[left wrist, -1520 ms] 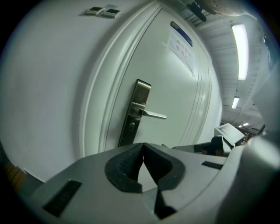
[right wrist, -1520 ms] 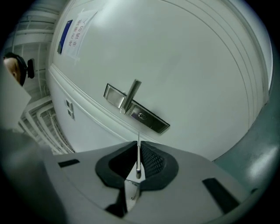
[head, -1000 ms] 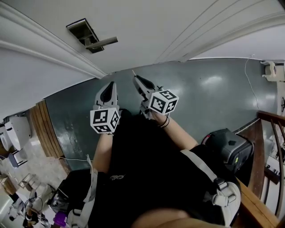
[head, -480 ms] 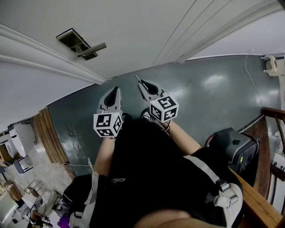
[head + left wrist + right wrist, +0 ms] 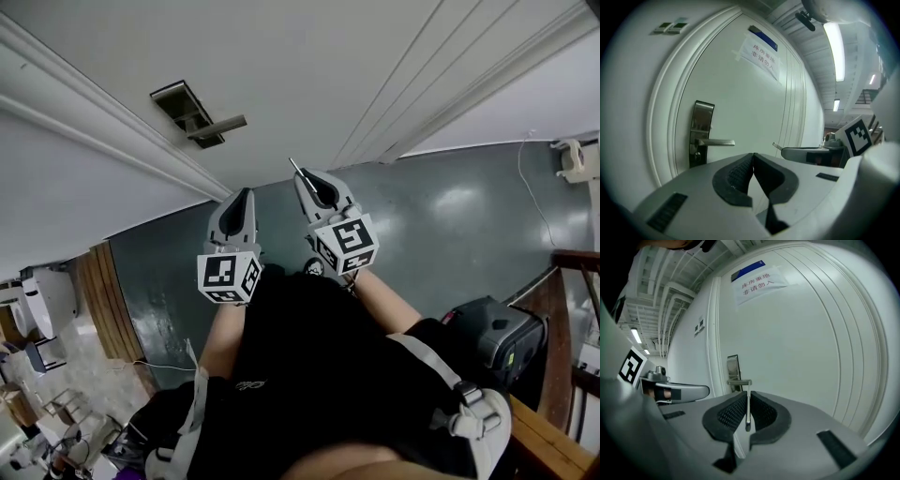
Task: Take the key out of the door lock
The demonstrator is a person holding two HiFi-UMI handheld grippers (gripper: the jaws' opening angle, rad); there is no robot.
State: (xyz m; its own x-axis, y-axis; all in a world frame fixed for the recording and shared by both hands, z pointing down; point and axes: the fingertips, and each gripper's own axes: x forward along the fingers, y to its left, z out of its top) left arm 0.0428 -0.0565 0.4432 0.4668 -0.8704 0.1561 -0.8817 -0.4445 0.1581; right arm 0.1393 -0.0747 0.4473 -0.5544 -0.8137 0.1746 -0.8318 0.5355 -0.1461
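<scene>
Your R tool [image 5: 305, 180] is clamped on the key [image 5: 748, 411], which is out of the door lock [image 5: 192, 112] at 11 o'clock. L tool [image 5: 753, 163] is shut w/ nothing in it. Risk: only 1 thin edge is pinched, so a wrist roll could drop it to the floor [image 5: 450, 206].

Beneath you: glossy grey-green floor [image 5: 450, 206]. Your right: wooden railing [image 5: 553, 319], black case [image 5: 492, 333] just beside it. Your left: white wall [image 5: 56, 187], wood panelling [image 5: 98, 300] at its foot. Overhead: fluorescent tube light [image 5: 833, 47], lit.
</scene>
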